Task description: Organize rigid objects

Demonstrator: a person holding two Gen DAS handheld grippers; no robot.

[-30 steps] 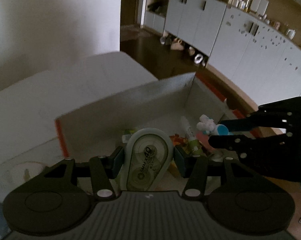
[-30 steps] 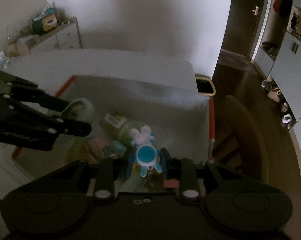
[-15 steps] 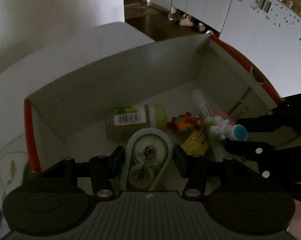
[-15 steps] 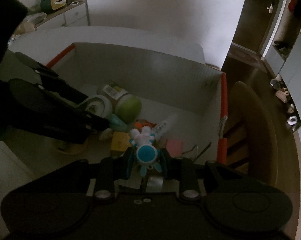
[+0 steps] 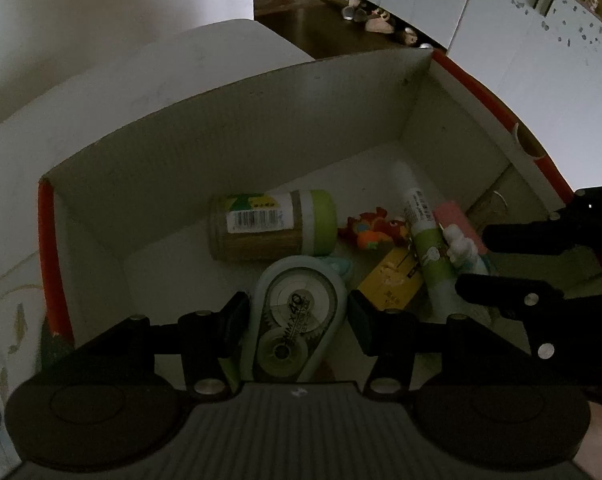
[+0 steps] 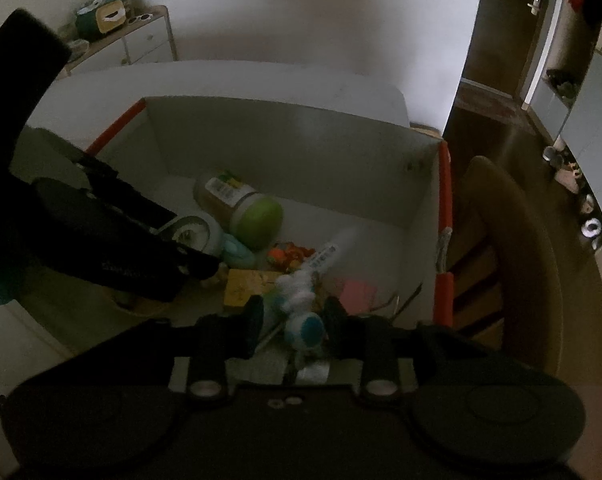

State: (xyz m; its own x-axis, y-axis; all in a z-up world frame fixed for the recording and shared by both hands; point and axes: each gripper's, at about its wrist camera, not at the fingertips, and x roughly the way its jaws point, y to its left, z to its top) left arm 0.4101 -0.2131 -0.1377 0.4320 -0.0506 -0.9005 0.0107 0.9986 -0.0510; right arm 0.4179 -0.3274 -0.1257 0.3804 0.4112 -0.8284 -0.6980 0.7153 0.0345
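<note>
White corrugated cardboard box [image 5: 229, 136], red-edged, on white tabletop [image 5: 101, 80]. Inside: cylindrical jar [image 5: 273, 224] with green lid on its side, at 12 o'clock from teardrop plastic correction tape [image 5: 297, 320], clenched in left tool [image 5: 297, 318]. Right tool [image 6: 291, 320] jaws just opening; blue-white toy figure [image 6: 301, 312] loose between them, over the box floor.

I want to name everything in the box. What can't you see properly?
- Small teal thing: left wrist view, mostly behind the tape dispenser.
- Glue stick: its lower end goes behind the right tool.
- White and blue toy: right wrist view, blurred.
- Box near corner: right wrist view, covered by the left tool.
</note>
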